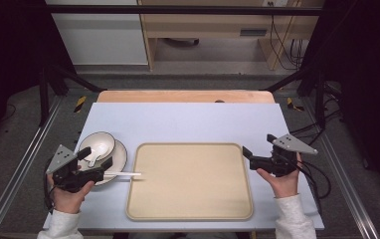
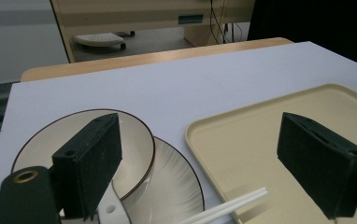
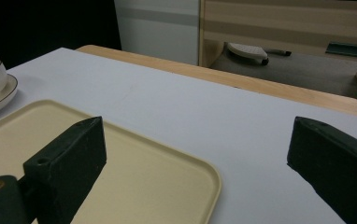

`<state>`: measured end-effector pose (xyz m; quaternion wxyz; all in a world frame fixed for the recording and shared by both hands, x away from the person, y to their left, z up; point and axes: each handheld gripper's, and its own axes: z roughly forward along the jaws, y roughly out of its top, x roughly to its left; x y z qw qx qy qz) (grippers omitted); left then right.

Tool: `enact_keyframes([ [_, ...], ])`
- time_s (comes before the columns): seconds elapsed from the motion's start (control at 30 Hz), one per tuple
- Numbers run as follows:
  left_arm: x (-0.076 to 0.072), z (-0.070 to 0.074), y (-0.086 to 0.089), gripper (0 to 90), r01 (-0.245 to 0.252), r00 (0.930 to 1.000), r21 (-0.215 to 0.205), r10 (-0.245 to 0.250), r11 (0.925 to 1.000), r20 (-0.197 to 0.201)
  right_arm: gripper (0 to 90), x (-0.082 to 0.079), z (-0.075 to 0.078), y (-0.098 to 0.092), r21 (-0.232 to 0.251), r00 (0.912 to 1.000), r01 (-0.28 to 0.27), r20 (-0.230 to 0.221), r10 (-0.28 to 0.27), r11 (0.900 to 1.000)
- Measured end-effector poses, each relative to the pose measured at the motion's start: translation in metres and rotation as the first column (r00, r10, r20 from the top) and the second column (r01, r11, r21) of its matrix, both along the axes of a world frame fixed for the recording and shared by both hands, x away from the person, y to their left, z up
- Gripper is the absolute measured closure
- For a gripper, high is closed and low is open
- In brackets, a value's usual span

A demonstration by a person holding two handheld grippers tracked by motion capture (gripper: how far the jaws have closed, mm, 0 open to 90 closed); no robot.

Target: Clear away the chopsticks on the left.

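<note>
A beige tray (image 1: 193,184) lies in the middle of the table. Left of it a white bowl (image 1: 98,142) with a dark rim sits on a white plate (image 1: 120,158), and a white spoon (image 1: 94,154) rests in the bowl. White chopsticks (image 1: 126,174) reach from the plate onto the tray's left rim. My left gripper (image 1: 96,159) hovers over the plate's near side, open, with the bowl (image 2: 134,149), the chopsticks (image 2: 235,205) and the tray (image 2: 260,140) ahead of its jaws. My right gripper (image 1: 259,145) is open beside the tray's right rim (image 3: 144,177), holding nothing.
A pale blue-white mat (image 1: 188,122) covers the table, and a wooden strip (image 1: 183,96) shows at its far edge. Metal rails run along both sides. Cables (image 1: 312,174) trail off to the right. Wooden furniture stands on the floor beyond the table.
</note>
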<state>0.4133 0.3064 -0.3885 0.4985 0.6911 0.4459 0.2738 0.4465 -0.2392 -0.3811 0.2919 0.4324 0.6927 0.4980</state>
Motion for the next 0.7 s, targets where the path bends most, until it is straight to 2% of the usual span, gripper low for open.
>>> enact_keyframes([
  [0.17,-0.006,-0.001,0.009,13.8,-0.001,1.0,0.0,0.001,1.0,-0.007,5.0,-0.003,0.001,-0.001,0.001,1.0,0.003,0.005,-0.003,1.0],
  [0.37,-0.012,-0.008,0.016,12.9,0.009,0.9995,0.029,-0.008,0.9996,-0.031,5.0,-0.004,-0.001,0.001,-0.018,1.0,0.004,-0.005,-0.004,1.0],
  [0.5,-0.018,-0.012,0.023,12.6,0.015,0.9988,0.032,-0.014,0.9994,-0.046,4.9,-0.003,-0.002,0.003,-0.027,0.9999,-0.003,-0.016,0.003,1.0],
  [0.7,-0.027,-0.015,0.03,12.6,0.03,0.9981,0.046,-0.027,0.9985,-0.055,4.8,-0.004,-0.003,0.005,-0.022,0.9998,-0.008,-0.02,0.008,1.0],
])
